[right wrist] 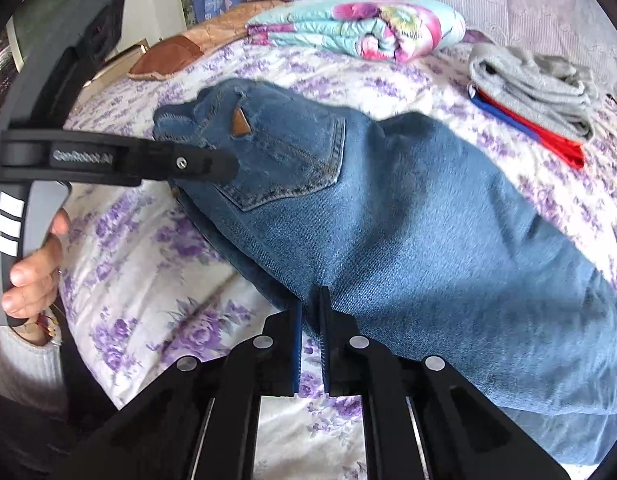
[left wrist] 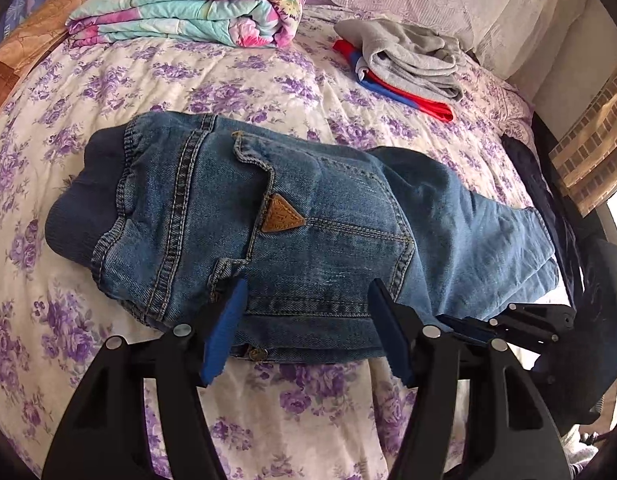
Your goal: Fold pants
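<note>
Jeans [left wrist: 292, 216] look folded lengthwise on bed [left wrist: 248, 80]; my L gripper [left wrist: 304, 320] spread wide at near edge, R gripper [right wrist: 311, 320] pinching leg fabric, crosswise fold prob still left.

The left wrist camera sits low just behind its spread fingers [left wrist: 236, 320], close above the near edge of the folded jeans [left wrist: 292, 220], facing across the floral bedspread [left wrist: 244, 80] toward the headboard end. The right wrist camera looks along its nearly closed fingers [right wrist: 324, 320], equally close, at the jeans' leg. Both views share the jeans, folded quilt [left wrist: 196, 4], grey garment pile [right wrist: 536, 80] and bedspread.
</note>
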Tool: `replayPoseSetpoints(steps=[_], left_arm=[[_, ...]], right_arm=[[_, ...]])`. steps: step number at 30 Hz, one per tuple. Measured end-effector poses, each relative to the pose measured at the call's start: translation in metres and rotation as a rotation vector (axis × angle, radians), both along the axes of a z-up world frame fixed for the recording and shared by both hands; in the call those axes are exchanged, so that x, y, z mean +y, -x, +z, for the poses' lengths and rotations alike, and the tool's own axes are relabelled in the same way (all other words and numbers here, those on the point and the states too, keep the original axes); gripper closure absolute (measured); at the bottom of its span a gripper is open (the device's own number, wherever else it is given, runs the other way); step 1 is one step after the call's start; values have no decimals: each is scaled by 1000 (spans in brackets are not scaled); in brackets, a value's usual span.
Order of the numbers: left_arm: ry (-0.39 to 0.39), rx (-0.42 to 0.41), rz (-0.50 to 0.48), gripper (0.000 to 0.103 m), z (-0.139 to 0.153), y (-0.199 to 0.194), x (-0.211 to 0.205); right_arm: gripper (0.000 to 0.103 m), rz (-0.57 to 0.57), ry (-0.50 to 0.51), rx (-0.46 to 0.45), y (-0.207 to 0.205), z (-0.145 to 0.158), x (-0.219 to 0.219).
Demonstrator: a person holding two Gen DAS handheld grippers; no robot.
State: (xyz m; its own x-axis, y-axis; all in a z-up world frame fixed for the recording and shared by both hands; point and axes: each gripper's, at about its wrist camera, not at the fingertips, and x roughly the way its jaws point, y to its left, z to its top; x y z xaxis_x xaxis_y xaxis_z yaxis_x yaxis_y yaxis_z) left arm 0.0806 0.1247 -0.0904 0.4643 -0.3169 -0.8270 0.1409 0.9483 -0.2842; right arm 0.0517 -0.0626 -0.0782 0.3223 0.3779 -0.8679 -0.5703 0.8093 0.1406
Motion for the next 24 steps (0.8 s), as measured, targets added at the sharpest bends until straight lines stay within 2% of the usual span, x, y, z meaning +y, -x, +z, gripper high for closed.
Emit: replayPoseSetpoints(steps=[1, 3, 4, 6, 9, 11, 15, 18, 20, 21, 22, 24], left_arm=[[-24, -8, -2, 42, -2, 1, -4], [-90, -38, 4, 42, -4, 6, -12], [-119, -52, 6, 42, -5, 9, -16], [-148, -75, 14, 42, -6, 12, -19], [-143, -90, 29, 42, -6, 14, -16], [-136, -99, 36, 42, -6, 15, -15], [-137, -115, 33, 42, -7, 17, -16], [-173, -131, 49, 53, -6, 20, -17], [-163, -134, 53, 58, -6, 21, -13], [-148, -131, 58, 62, -5, 21, -9], [-135, -128, 67, 67, -5, 21, -4], [-90, -120, 62, 70, -5, 21, 4]], right_arm=[[93, -6, 13, 10, -2, -9, 2], [87, -12, 6, 9, -2, -4, 3], [74, -13, -9, 32, -2, 1, 1], [66, -13, -87, 89, -3, 11, -6], [66, -48, -115, 45, -3, 28, -8], [66, -98, -113, 35, -10, 28, -6], [69, -137, -87, 116, -31, -1, 5], [70, -163, -114, 135, -33, -3, 0], [69, -216, -182, 163, -34, 11, -26], [65, -264, -226, 153, -32, 21, -47], [55, -328, -269, 144, -31, 31, -76], [43, -516, -360, 132, -25, 45, -145]])
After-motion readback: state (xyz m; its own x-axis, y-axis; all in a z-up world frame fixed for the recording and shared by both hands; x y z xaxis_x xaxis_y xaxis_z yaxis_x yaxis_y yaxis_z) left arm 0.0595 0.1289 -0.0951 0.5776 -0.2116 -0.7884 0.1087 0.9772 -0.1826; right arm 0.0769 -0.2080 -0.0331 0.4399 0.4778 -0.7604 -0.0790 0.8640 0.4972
